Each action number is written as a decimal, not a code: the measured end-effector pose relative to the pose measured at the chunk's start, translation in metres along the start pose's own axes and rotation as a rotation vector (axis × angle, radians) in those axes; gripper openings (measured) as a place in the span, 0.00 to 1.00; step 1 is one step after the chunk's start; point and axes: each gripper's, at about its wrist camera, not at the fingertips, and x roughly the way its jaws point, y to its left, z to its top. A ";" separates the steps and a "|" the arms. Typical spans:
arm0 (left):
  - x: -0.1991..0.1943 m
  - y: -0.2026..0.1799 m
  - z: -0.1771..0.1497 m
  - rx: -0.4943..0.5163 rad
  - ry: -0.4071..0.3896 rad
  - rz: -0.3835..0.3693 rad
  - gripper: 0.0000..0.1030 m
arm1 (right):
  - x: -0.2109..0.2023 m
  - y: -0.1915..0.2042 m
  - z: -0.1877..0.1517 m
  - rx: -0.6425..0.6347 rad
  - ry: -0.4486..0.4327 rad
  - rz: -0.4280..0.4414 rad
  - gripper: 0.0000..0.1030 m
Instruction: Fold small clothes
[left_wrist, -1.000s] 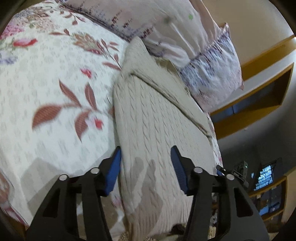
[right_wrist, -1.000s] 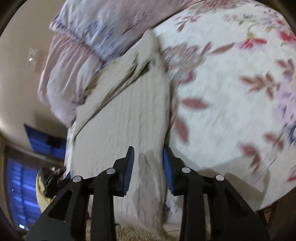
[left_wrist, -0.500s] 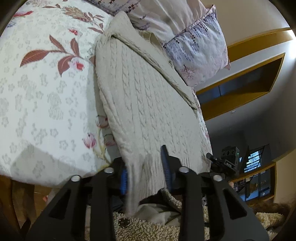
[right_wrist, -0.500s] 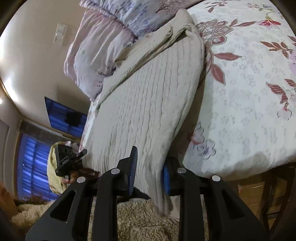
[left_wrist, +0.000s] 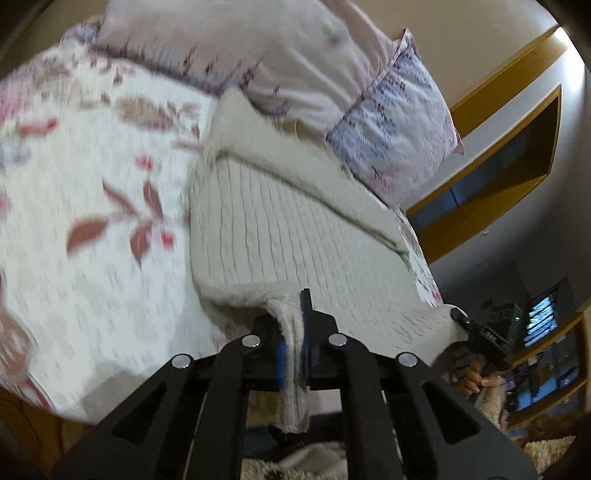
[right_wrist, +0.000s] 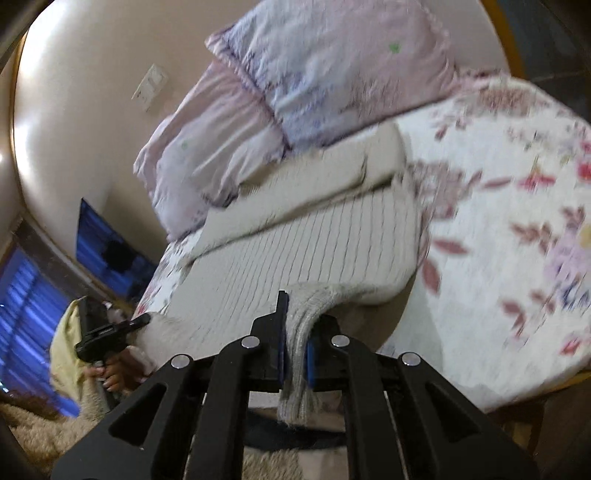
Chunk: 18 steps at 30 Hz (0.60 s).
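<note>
A cream cable-knit sweater (left_wrist: 295, 236) lies along the edge of a floral bedspread (left_wrist: 92, 206), its sleeves folded across the far end near the pillows. My left gripper (left_wrist: 293, 332) is shut on the sweater's near hem corner and holds it lifted. In the right wrist view the sweater (right_wrist: 295, 251) shows the same way, and my right gripper (right_wrist: 295, 332) is shut on the other hem corner. Each gripper also shows in the other's view, the right one (left_wrist: 480, 336) and the left one (right_wrist: 107, 328), both pinching the hem. The views are motion-blurred.
Two pale purple pillows (left_wrist: 332, 74) lie at the head of the bed, just beyond the sweater. A beige shaggy rug (right_wrist: 44, 435) covers the floor below. Wooden shelves (left_wrist: 517, 155) line the wall to one side, and a dark screen (right_wrist: 107, 251) hangs on the other wall.
Both grippers closed on the sweater's hanging hem corners and lifted them up toward the pillows, so the lower hem now rises off the bed edge.
</note>
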 end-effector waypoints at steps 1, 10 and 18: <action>-0.001 -0.003 0.006 0.011 -0.018 0.013 0.06 | -0.001 0.001 0.005 -0.005 -0.028 -0.015 0.08; 0.000 -0.026 0.065 0.074 -0.129 0.102 0.06 | 0.005 0.013 0.049 -0.109 -0.168 -0.109 0.07; 0.031 -0.035 0.124 0.117 -0.187 0.163 0.06 | 0.037 0.022 0.107 -0.190 -0.224 -0.180 0.07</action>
